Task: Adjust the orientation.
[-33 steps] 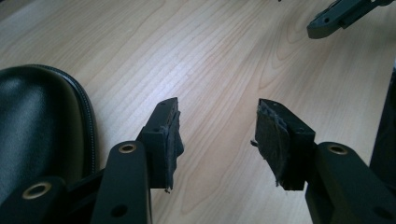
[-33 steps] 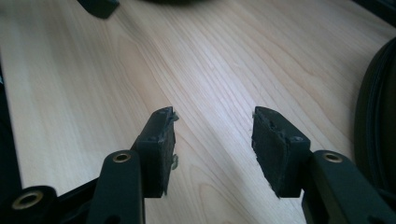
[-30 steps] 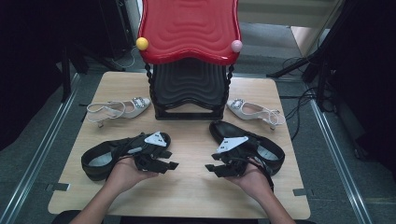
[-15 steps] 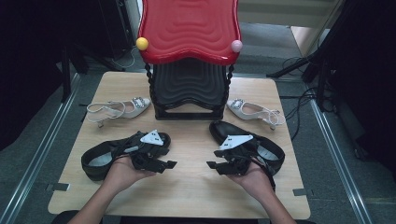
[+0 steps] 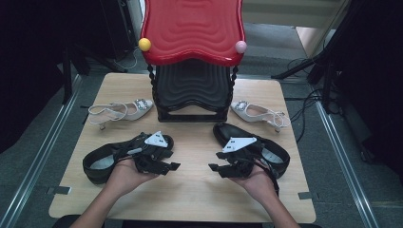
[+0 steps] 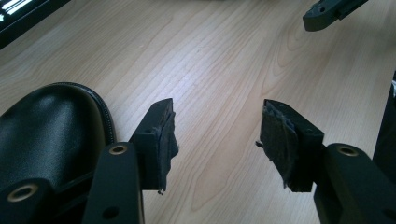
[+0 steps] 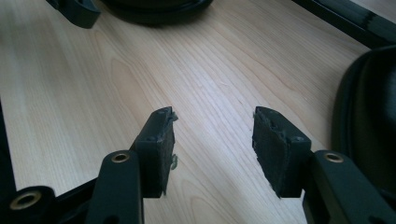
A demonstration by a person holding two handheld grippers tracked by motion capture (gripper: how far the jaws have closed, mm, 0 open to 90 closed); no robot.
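Left jaws (image 5: 175,166): held low over the bench's near half, left of its middle, pointing toward the centre. They stand wide apart with bare wood between the pads (image 6: 164,140); I grip nothing.
Right jaws (image 5: 213,167): low over the near half, right of the middle, pointing back at my left ones. They have just been opening and now gape wide, with wood grain alone between them; nothing held.
Left black shoe (image 5: 102,159): lies on the bench toward the near left corner, just beside and behind my left hand (image 5: 124,175). In the left gripper view its glossy toe (image 6: 46,126) sits right next to my left jaw; whether they touch I cannot tell.
Right black shoe (image 5: 275,154): toward the near right edge, partly under my right hand (image 5: 254,180).
Silver heeled shoes: one by the left edge (image 5: 121,111), one by the right edge (image 5: 256,113), farther back.
Black stand (image 5: 192,90): at the far middle of the bench (image 5: 190,199), red wavy tray (image 5: 192,28) on top.
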